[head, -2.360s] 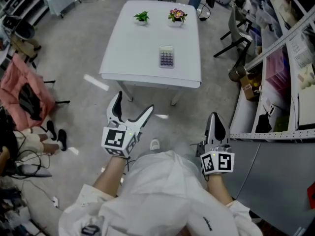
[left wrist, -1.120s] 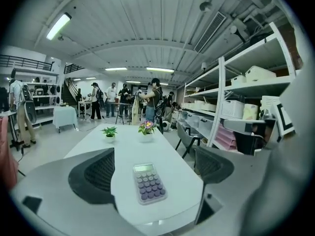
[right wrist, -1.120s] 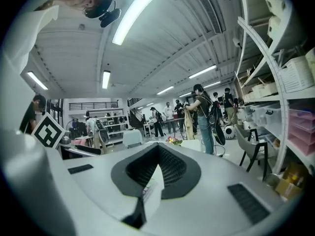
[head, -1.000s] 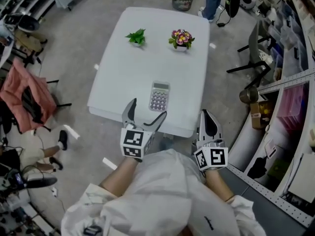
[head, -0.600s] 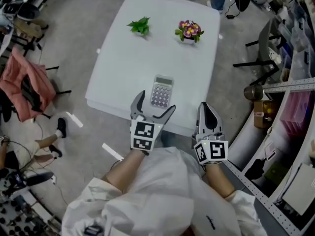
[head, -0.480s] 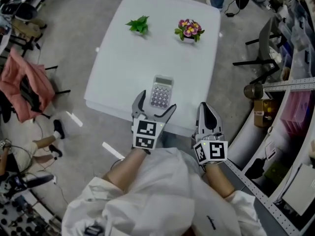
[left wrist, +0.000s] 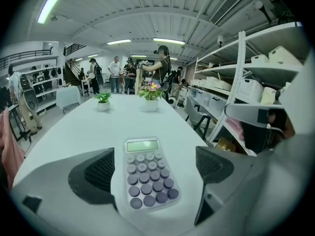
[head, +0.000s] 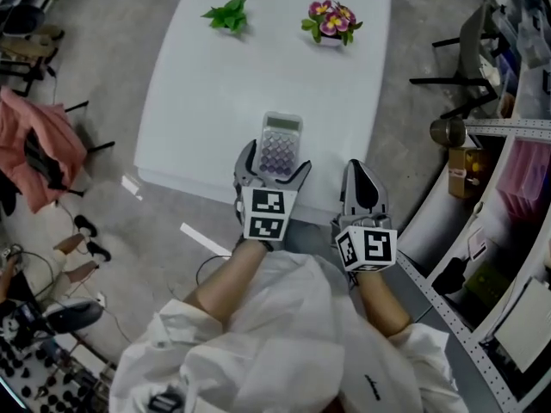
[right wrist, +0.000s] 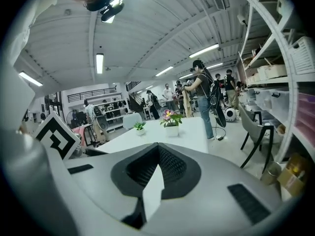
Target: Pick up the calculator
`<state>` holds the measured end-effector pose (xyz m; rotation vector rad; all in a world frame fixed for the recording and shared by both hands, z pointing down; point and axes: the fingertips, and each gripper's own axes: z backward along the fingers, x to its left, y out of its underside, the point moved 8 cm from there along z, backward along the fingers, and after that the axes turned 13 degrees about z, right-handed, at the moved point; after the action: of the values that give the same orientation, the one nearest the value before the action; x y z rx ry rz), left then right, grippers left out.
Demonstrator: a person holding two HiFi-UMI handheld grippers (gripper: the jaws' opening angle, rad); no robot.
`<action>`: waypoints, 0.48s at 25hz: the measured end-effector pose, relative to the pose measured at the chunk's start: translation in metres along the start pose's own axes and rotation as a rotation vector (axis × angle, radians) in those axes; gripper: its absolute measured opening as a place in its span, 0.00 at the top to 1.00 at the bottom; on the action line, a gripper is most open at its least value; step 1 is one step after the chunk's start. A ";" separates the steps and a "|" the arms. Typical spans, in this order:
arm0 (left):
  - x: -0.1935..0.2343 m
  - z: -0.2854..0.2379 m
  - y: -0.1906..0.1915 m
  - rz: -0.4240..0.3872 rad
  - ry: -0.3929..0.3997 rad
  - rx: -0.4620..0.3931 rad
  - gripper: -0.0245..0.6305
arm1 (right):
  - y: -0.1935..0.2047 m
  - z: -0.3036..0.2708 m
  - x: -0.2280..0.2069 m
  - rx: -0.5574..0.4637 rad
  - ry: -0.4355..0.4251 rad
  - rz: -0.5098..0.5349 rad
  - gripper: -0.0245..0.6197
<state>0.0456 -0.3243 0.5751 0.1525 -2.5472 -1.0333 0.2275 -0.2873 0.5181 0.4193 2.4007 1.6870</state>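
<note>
Near the six o'clock edge of the white rectangular table (head: 215, 101), as the head view frames it, lies the flat pale calculator with rows of round purple keys (head: 281, 143), face up with its display at the twelve o'clock end. We hold the left gripper (head: 275, 166) low over it with the jaws spread wide, one pad at nine o'clock and one at three o'clock of the keypad, gripping nothing yet. The right gripper (head: 360, 175) hangs just off the table edge at about four o'clock of the calculator, with its jaws pressed together and empty. We judge the calculator light, rigid and thin, its plastic case likely smooth enough to slide on the tabletop. We think the long side edges, around the middle of the body, are the place to pinch it, clear of the keys and display. A small green potted plant (head: 225, 14) and a pot of pink and yellow flowers (head: 331, 20) stand well apart at eleven and one o'clock.
</note>
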 end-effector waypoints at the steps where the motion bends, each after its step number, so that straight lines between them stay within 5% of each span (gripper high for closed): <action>1: 0.001 -0.004 0.002 0.001 -0.010 0.006 0.21 | 0.004 -0.003 -0.001 0.008 -0.001 0.000 0.94; 12: 0.015 -0.038 0.017 0.038 -0.080 0.058 0.21 | 0.029 -0.023 -0.004 0.058 -0.024 -0.012 0.94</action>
<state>0.0472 -0.3406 0.6162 0.0803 -2.6425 -0.9697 0.2280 -0.2997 0.5528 0.4297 2.4352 1.6014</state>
